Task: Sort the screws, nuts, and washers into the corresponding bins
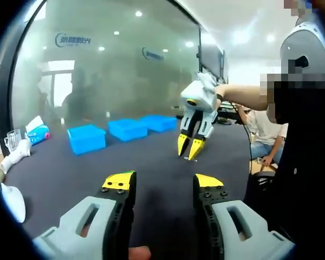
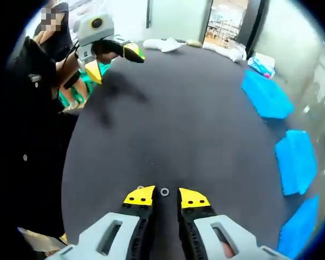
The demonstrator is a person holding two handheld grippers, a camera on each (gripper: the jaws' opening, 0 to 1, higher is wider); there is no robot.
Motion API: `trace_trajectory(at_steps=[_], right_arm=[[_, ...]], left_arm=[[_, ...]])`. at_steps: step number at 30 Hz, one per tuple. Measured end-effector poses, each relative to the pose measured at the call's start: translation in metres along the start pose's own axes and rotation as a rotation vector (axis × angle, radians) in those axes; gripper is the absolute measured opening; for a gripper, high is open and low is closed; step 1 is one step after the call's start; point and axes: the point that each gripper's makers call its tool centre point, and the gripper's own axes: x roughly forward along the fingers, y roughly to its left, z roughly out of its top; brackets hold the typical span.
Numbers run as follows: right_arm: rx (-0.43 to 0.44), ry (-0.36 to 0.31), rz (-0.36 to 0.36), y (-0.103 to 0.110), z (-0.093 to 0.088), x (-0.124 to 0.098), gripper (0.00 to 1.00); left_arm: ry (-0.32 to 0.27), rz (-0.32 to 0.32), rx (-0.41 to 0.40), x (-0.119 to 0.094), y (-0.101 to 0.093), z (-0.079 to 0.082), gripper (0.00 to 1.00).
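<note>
A dark grey table (image 2: 195, 124) carries three blue bins (image 1: 87, 138), set in a row along its far side in the left gripper view and along its right edge in the right gripper view.

In the right gripper view, the right gripper (image 2: 164, 198) points down at the tabletop with its yellow-tipped jaws slightly apart, a narrow gap between them. A small silver washer (image 2: 164, 192) lies flat on the table in that gap, just at the tips, and the jaws do not appear to grip it. A second tiny piece of hardware (image 2: 141, 188) lies just beside the left jaw tip; it is too small to identify.

In the left gripper view, the left gripper (image 1: 162, 181) hangs above the table with its jaws spread wide and nothing between them. The right gripper shows here too, further across the table, held by a person's hand (image 1: 219, 93) and tilted with its tips down near the surface. A clear glass (image 1: 13, 139) stands near the table's left end, with white objects (image 1: 13, 157) lying beside it. A frosted glass wall (image 1: 114, 65) rises behind the bins.
</note>
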Motion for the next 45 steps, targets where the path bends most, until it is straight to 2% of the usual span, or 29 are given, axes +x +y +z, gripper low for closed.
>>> trace_trajectory(at_steps=[5,7,12,17,22,25,30,34,45], right_arm=[[0.067,0.001,0.017,0.0,-0.002,0.001,0.1],[0.068,0.003,0.014,0.001,-0.002,0.0,0.04],[0.062,-0.002,-0.006,0.001,-0.002,0.0,0.04],[0.081,-0.046,-0.017,0.002,-0.002,-0.005,0.02],[0.128,-0.135,-0.068,-0.003,-0.002,-0.02,0.0],[0.142,-0.148,-0.08,-0.004,-0.008,-0.023,0.0],[0.178,-0.221,-0.122,-0.006,-0.007,-0.041,0.0],[0.227,-0.311,-0.205,-0.014,-0.012,-0.065,0.0],[0.418,-0.639,-0.484,-0.034,-0.037,-0.135,0.0]], left_arm=[[-0.006,-0.001,-0.002,0.001,0.0,0.001,0.4],[-0.007,-0.002,-0.001,0.001,-0.001,0.002,0.4],[-0.008,-0.002,-0.002,0.0,-0.001,0.002,0.4],[-0.011,-0.003,0.003,0.001,-0.001,0.005,0.4],[-0.017,0.002,0.01,0.001,0.0,0.01,0.4],[-0.017,0.001,0.015,0.003,0.0,0.012,0.4],[-0.018,-0.007,0.025,0.006,-0.004,0.017,0.4],[-0.015,-0.007,0.034,0.008,-0.003,0.02,0.4],[-0.016,-0.007,0.043,0.012,0.0,0.026,0.4]])
